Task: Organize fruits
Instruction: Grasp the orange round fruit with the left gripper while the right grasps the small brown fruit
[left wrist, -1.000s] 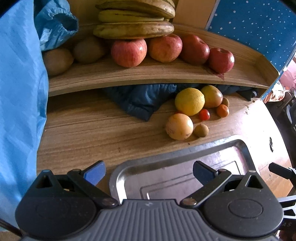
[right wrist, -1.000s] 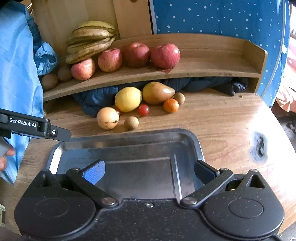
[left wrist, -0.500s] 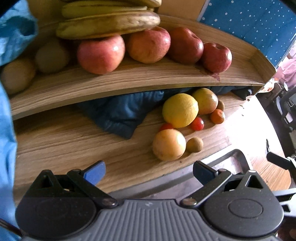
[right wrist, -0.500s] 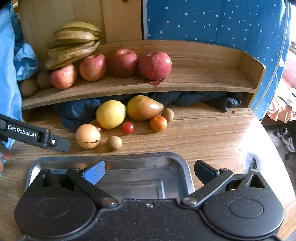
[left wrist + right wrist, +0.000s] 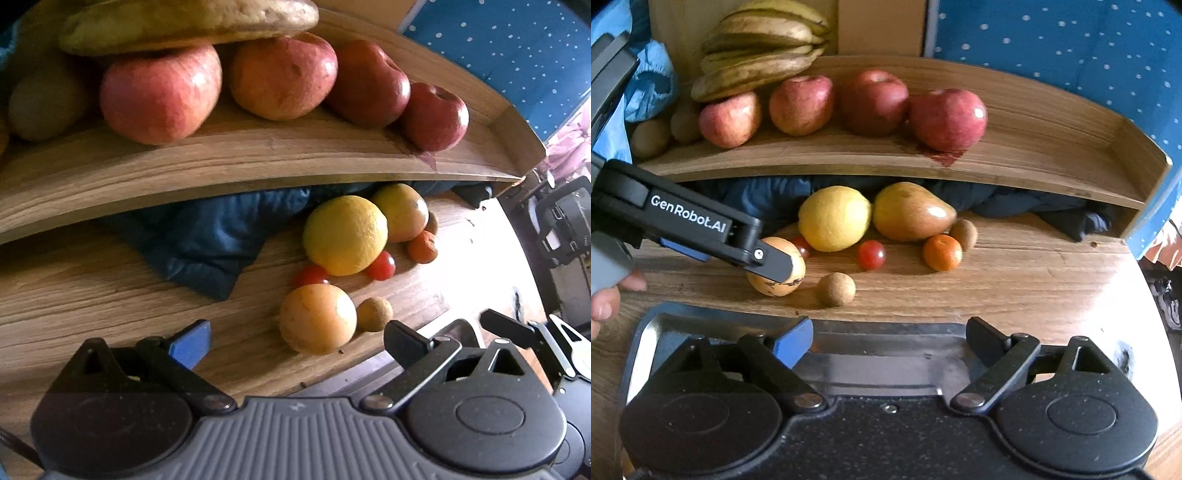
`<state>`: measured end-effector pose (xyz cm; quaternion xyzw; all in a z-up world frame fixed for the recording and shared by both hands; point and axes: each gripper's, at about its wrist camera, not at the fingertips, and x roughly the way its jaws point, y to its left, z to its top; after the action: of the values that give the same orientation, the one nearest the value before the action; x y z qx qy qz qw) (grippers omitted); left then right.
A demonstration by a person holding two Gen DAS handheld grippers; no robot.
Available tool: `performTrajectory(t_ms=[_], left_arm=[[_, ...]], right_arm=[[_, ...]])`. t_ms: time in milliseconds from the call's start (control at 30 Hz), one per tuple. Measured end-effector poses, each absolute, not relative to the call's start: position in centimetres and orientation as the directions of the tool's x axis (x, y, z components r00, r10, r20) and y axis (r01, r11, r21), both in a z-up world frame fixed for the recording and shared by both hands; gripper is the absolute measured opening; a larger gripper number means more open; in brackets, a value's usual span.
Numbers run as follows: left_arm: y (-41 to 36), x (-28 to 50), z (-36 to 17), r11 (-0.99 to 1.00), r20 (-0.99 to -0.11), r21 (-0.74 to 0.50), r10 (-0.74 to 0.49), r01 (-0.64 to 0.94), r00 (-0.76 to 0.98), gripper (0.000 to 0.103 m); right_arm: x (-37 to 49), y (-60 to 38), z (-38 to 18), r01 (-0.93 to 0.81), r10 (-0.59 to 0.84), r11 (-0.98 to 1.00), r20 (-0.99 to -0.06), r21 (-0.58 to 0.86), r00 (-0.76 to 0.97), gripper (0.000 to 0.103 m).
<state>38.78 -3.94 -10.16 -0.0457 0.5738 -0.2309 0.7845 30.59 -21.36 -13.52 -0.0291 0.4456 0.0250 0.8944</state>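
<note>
Left wrist view: the left gripper (image 5: 297, 338) hangs low over the wooden surface (image 5: 92, 295), its fingers spread wide with nothing between them. Just ahead lies a round orange-yellow fruit (image 5: 317, 318), touching a small brown fruit (image 5: 374, 314). Behind these sit a cherry tomato (image 5: 309, 275), a lemon (image 5: 345, 235), a second cherry tomato (image 5: 381, 266), a mango (image 5: 400, 212) and a small tangerine (image 5: 423, 247). A dark blue cloth (image 5: 210, 243) is bunched beneath a curved wooden shelf (image 5: 236, 158), which carries four red apples (image 5: 160, 94) in a row under a banana (image 5: 184, 22). A blue dotted fabric (image 5: 509, 48) hangs behind on the right.

Right wrist view: the right gripper (image 5: 888, 339) hovers over the far rim of a metal tray (image 5: 879, 341) on the surface, fingers released and wide apart. The left gripper's fingers (image 5: 768, 260) reach in from the left and overlap the orange-yellow fruit; contact cannot be told. Bananas (image 5: 757, 59) are stacked on the shelf's left end, kiwis (image 5: 650, 136) beside them, and a light blue cloth (image 5: 650, 85) hangs at the left edge.
</note>
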Motion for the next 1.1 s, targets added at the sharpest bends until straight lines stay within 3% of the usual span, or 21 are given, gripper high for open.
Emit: performTrajectory(t_ms=[367,533,800,1100], left_arm=[[-3.6,39.7,-10.6,0.879,-0.865,-0.376,-0.446,0.292,0.228,0.085],[-3.8,39.7,-11.0,0.86,-0.852,-0.416,-0.482,0.295,0.205,0.072],[-3.6,39.9,-11.3,0.851,-0.84,-0.441,-0.503,0.285,0.202,0.053],[-3.2,39.6,-11.3,0.855,-0.834,-0.444,-0.504,0.268,0.225,0.052]], right_arm=[[32.4,-19.7,-14.2,-0.118,0.034,0.992,-0.808,-0.045,0.588,0.073],[33.4,-19.1,-14.5,-0.134,0.034,0.99,-0.811,-0.055,0.584,0.062],[34.0,-18.2,-15.0,-0.174,0.021,0.98,-0.818,-0.097,0.575,0.055],[34.8,-17.5,-15.5,-0.209,0.062,0.976,-0.828,-0.068,0.557,0.031]])
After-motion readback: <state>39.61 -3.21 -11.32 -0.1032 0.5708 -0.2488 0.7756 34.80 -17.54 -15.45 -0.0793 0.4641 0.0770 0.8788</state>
